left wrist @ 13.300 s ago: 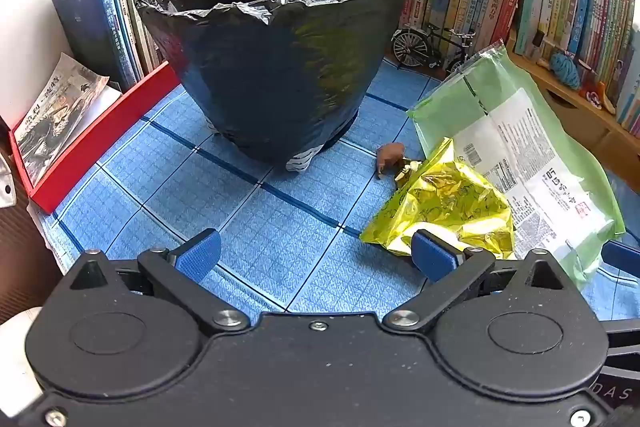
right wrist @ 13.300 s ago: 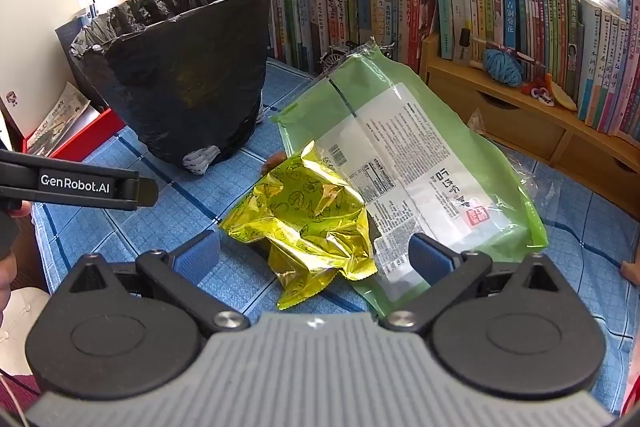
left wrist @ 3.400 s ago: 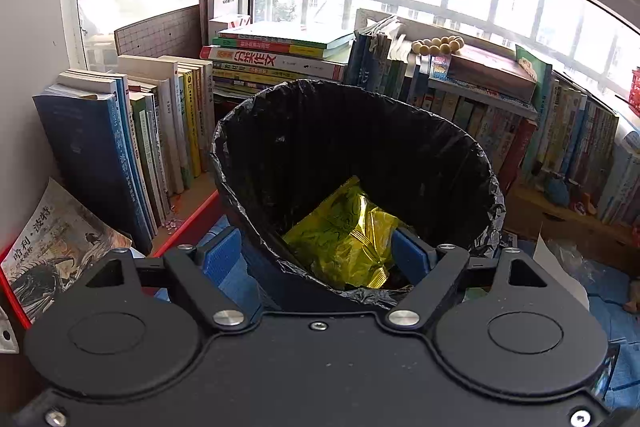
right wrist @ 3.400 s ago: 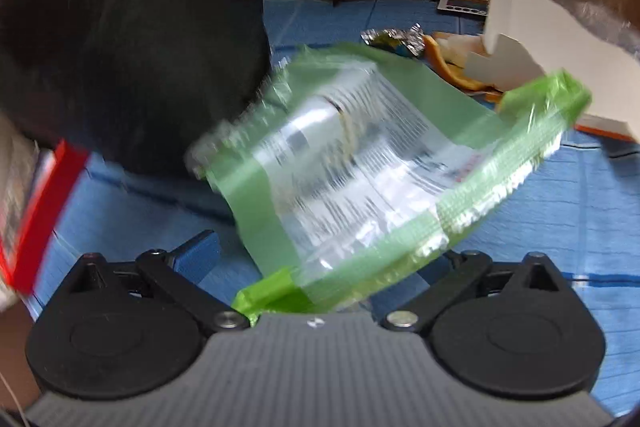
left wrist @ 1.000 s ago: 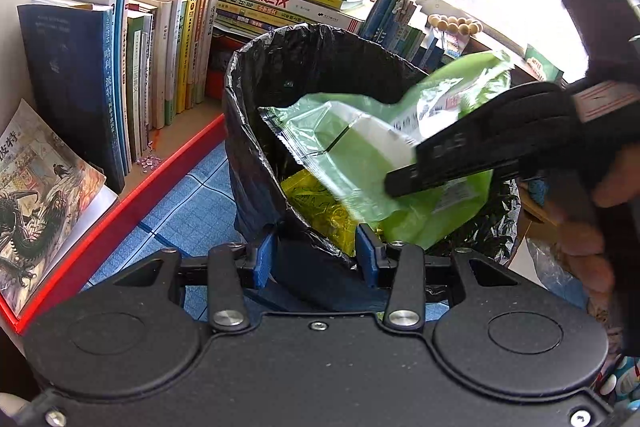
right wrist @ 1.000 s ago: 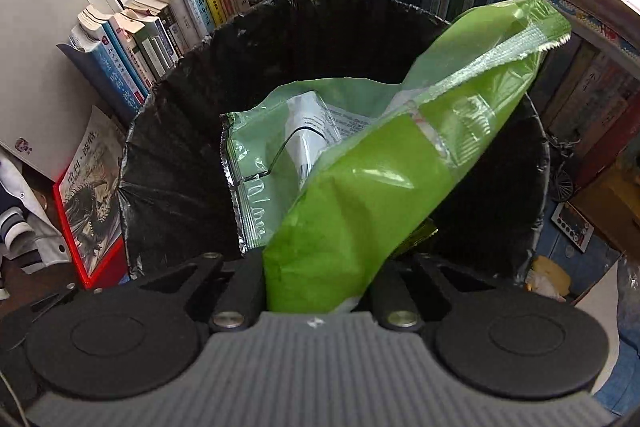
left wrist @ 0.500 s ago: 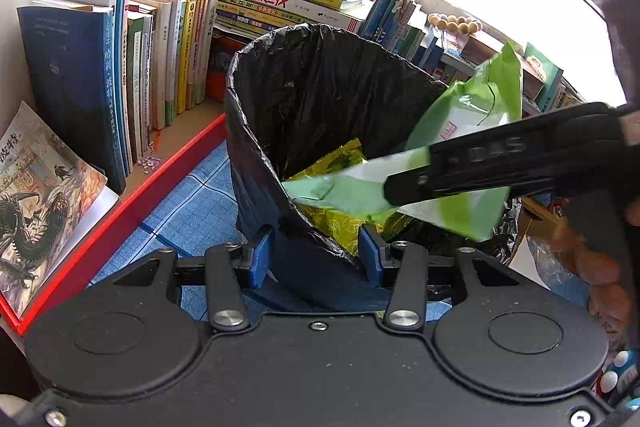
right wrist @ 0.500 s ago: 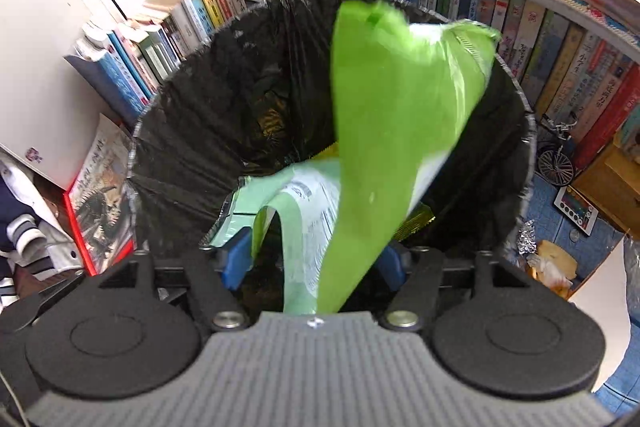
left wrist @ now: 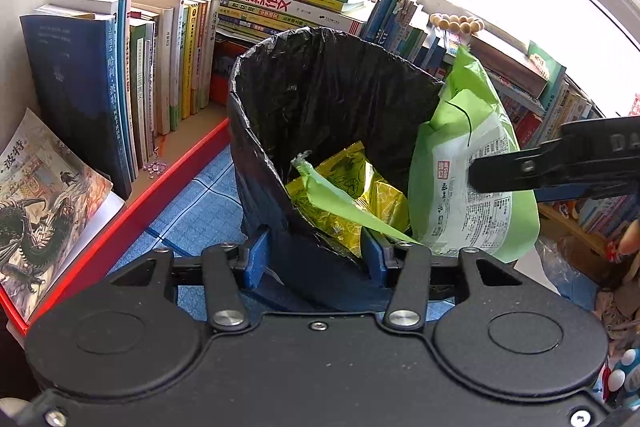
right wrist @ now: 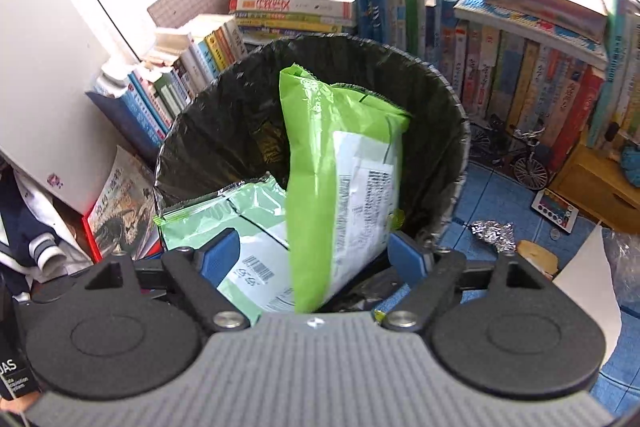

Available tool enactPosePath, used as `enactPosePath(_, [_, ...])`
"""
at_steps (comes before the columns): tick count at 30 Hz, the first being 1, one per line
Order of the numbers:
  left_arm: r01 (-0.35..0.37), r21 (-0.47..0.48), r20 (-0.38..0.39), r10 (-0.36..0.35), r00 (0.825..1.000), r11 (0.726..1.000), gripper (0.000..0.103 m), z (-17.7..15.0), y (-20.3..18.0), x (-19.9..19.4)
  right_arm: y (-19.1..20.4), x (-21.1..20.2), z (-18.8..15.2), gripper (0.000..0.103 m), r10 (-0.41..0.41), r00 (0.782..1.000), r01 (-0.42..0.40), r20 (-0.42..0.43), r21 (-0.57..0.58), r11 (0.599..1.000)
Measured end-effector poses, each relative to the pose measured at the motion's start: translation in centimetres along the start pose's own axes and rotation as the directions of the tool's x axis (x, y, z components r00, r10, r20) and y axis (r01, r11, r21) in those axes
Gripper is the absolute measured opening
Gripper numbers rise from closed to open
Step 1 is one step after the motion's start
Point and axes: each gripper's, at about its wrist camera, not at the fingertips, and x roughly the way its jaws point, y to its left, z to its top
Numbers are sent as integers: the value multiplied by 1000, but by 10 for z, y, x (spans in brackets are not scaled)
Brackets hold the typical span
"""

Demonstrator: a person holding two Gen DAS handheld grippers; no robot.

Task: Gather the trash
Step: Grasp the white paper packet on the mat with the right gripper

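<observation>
The black-lined trash bin [left wrist: 320, 95] [right wrist: 240, 119] stands just ahead of both grippers. A crumpled yellow wrapper [left wrist: 348, 187] lies inside it. The large green snack bag [left wrist: 472, 187] [right wrist: 340, 167] stands folded in the bin, its top poking above the rim and a pale flap draped toward the near rim. My right gripper [right wrist: 314, 255] hovers over the near rim, open, with the bag loose between its fingers. One right finger [left wrist: 540, 167] reaches in from the right in the left wrist view. My left gripper [left wrist: 315, 259] sits low in front of the bin wall, part open and holding nothing.
Rows of books [left wrist: 160, 67] [right wrist: 520, 67] line the shelves behind and beside the bin. A red tray edge [left wrist: 132, 219] holds a magazine at the left. On the blue mat to the right lie a foil ball [right wrist: 492, 229], a toy bicycle [right wrist: 520, 155] and white paper [right wrist: 588, 267].
My right gripper has opened and let go of the green bag, which has dropped lower into the bin. The left gripper has barely moved, its fingers spreading slightly.
</observation>
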Motion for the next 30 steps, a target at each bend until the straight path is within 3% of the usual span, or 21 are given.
enactPosePath(8, [-11,4,5,11,1000,1000,53,-1,-1,-3,-20,-32,-26,88,-57,990,50,126,53,997])
enactPosePath(15, [-8,15,10,8,1000,1000,65,-2,2,-14,-45,-40,-78,88,-163,969,138,186,138,981])
enactPosePath(21, [-9,32,17,8,1000,999,68,-3,0,-18,-54,0,-142,88,-242,968,231,72,138,963])
enactPosePath(30, [-15,41,21,15,1000,999,68,-4,-1,-22,-43,79,-228,88,-289,952,294,-105,44,955])
